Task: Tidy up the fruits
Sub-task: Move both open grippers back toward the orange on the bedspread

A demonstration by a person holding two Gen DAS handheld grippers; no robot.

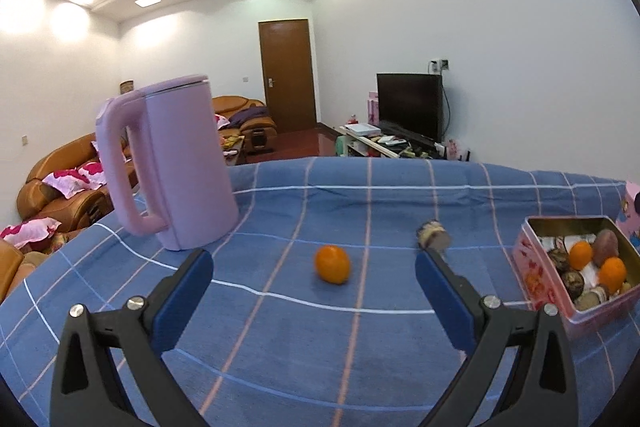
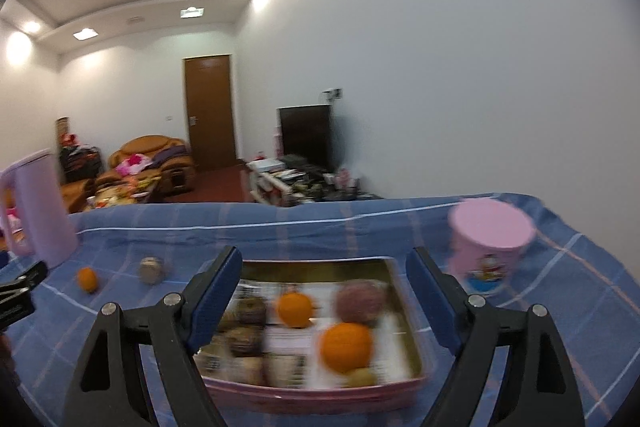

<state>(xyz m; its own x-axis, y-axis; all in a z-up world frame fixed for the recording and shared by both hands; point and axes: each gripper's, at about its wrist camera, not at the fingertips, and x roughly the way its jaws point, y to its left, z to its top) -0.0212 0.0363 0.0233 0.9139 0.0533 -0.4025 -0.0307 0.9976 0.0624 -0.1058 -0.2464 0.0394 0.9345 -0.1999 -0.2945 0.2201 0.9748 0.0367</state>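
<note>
An orange [image 1: 332, 264] lies on the blue checked cloth between the fingers of my open, empty left gripper [image 1: 314, 277], slightly ahead of the tips. A small brownish round item [image 1: 433, 235] lies beyond the right finger. A pink tin box [image 1: 536, 279] at the right holds two oranges, a purple-brown fruit and several dark round items. In the right wrist view my right gripper [image 2: 323, 281] is open and empty above that box [image 2: 320, 393], with oranges [image 2: 346, 347] inside it. The loose orange [image 2: 87, 279] and the brownish item [image 2: 151, 270] lie to the left.
A tall pink kettle [image 1: 180, 167] stands at the table's left back. A pink round tin [image 2: 490, 247] with a cartoon print stands right of the box. The table's far edge drops to a living room with sofas and a TV.
</note>
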